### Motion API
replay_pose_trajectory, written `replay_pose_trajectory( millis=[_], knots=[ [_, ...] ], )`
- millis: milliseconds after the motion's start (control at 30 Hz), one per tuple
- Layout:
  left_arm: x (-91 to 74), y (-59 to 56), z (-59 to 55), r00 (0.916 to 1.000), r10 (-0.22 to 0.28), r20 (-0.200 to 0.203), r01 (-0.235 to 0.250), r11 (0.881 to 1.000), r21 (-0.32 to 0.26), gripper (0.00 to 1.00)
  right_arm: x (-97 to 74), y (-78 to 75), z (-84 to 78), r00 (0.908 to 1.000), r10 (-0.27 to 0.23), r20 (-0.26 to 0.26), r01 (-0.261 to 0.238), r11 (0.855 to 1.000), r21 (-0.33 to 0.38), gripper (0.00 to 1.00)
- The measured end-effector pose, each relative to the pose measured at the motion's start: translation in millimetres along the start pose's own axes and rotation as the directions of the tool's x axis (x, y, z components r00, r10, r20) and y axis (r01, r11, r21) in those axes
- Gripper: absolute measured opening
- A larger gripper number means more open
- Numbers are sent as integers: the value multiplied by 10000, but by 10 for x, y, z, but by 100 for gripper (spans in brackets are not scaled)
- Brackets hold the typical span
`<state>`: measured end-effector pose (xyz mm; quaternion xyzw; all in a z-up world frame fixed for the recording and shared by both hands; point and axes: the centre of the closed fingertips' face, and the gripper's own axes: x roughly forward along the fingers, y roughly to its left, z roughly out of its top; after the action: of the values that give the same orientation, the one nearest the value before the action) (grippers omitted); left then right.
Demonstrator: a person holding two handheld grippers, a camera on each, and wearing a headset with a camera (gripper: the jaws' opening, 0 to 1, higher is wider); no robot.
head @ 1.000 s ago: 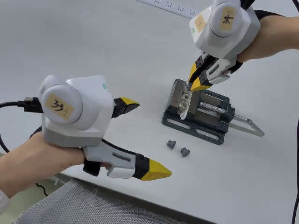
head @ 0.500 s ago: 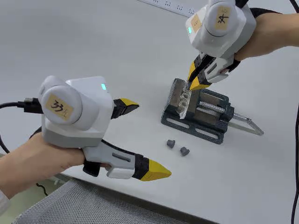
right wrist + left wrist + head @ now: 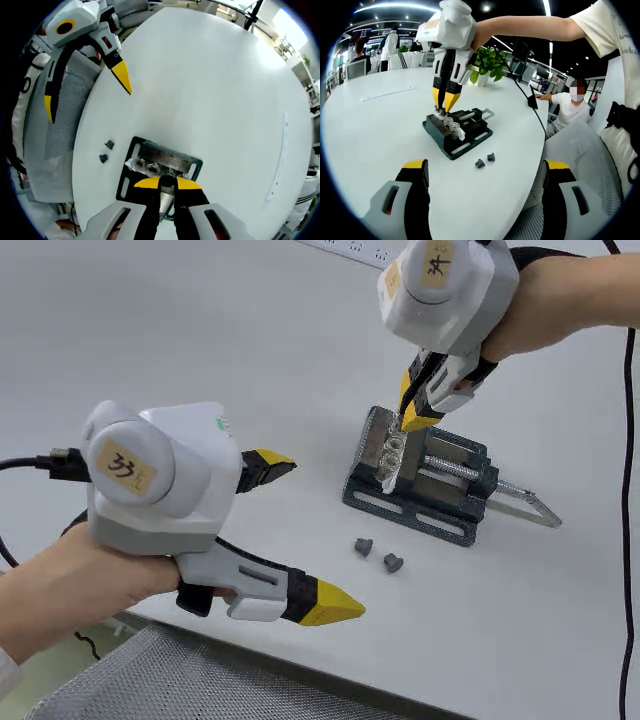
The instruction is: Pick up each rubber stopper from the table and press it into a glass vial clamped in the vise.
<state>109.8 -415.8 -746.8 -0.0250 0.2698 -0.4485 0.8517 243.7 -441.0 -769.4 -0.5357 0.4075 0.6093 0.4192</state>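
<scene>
A dark vise (image 3: pixel 430 495) on the white table clamps a row of clear glass vials (image 3: pixel 392 455). My right gripper (image 3: pixel 408 423) points down at the far end of that row, its tips just above the vials (image 3: pixel 142 164). It is shut on a dark rubber stopper (image 3: pixel 167 181). Two grey stoppers (image 3: pixel 363 546) (image 3: pixel 393 563) lie loose on the table in front of the vise (image 3: pixel 465 135). My left gripper (image 3: pixel 315 535) is open and holds nothing, hovering near the table's front edge, left of the loose stoppers (image 3: pixel 479 163).
A thin metal handle (image 3: pixel 530 505) sticks out of the vise to the right. A ruler-like strip (image 3: pixel 350 250) lies at the table's far edge. Below the front edge is a grey mesh chair back (image 3: pixel 180 680). A cable (image 3: pixel 628 440) runs down the right side.
My right gripper has shifted slightly left over the vial row, and its body has risen and tilted. The left gripper and the loose stoppers have stayed put.
</scene>
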Motion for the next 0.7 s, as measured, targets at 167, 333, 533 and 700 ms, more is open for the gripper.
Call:
replay_pose_trajectory(
  millis=[167, 333, 533, 700],
  knots=[
    [11, -11, 1, 10000, -18, -12, 18, 10000, 1, 94, -7, 29, 2, 9995, -20, -313, 31, 9994, 356, 3],
    [19, -22, 0, 10000, -37, -9, 37, 10000, 3, 94, -4, 28, -1, 9988, -90, -475, 134, 9956, 929, 3],
    [29, -41, 4, 10000, -76, -23, 76, 10000, -7, 93, 0, 30, 0, 9981, -218, -572, 312, 9851, 1690, 3],
    [34, -52, 10, 10000, -84, -28, 84, 10000, -10, 93, 2, 33, -8, 9982, -447, -407, 496, 9902, 1304, 4]
  ],
)
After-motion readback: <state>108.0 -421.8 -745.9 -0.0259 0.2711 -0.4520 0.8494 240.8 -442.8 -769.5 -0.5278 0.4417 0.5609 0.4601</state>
